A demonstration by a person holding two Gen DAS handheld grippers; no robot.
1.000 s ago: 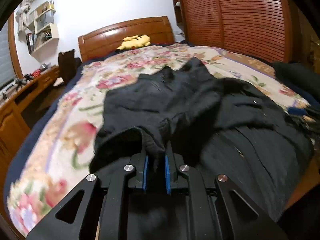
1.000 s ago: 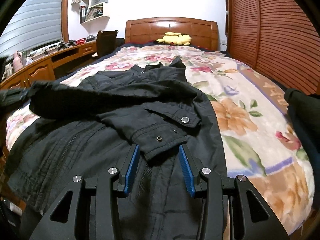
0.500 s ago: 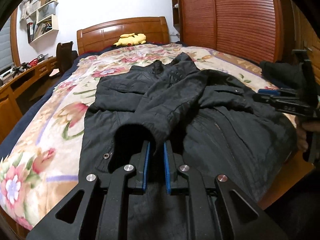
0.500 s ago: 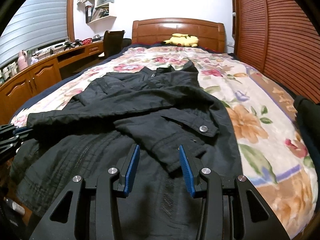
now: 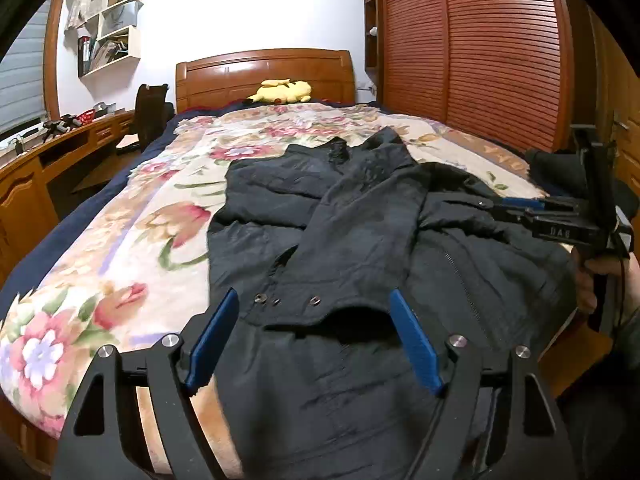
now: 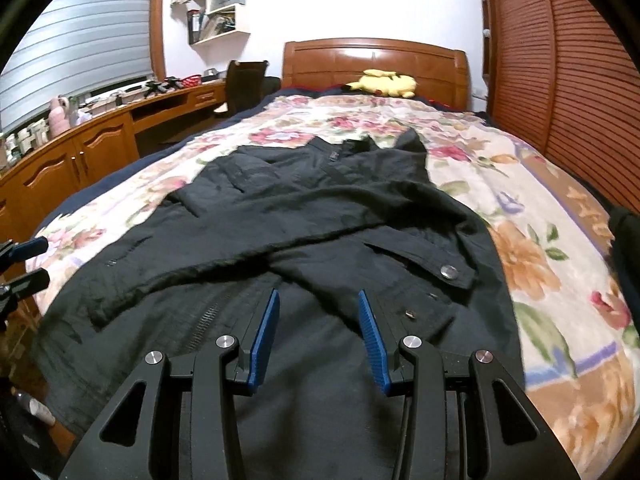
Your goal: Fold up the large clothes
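Lay flat on the flowery blanket point(image 5: 120, 248) of the bed: a big black jacket point(image 5: 304, 216), long way running from the foot of the bed up toward the wooden headboard point(image 5: 264, 72), collar point(image 6: 352, 148) at the far end, bottom hem nearest the cameras. Looked thin and crinkly, with a zip point(image 6: 204, 320) down the front and round metal snaps point(image 5: 314, 300) on the cuffs. Both sleeves folded in across the chest, crossing each other, one cuff point(image 5: 320, 312) lying just ahead of the left gripper point(image 5: 316, 336). Spread wide apart, that gripper's blue pads point(image 5: 212, 336), pinching nothing. Held over the jacket's lower front, the right gripper point(image 6: 318, 336), pads also apart and gripping nothing, the other cuff point(image 6: 428, 296) just to its right. Sat by the headboard, a soft yellow toy point(image 5: 282, 90). Along the right, slatted wooden wardrobe doors point(image 5: 472, 48). On the wall, white shelves point(image 6: 220, 12) stuffed with books and papers.
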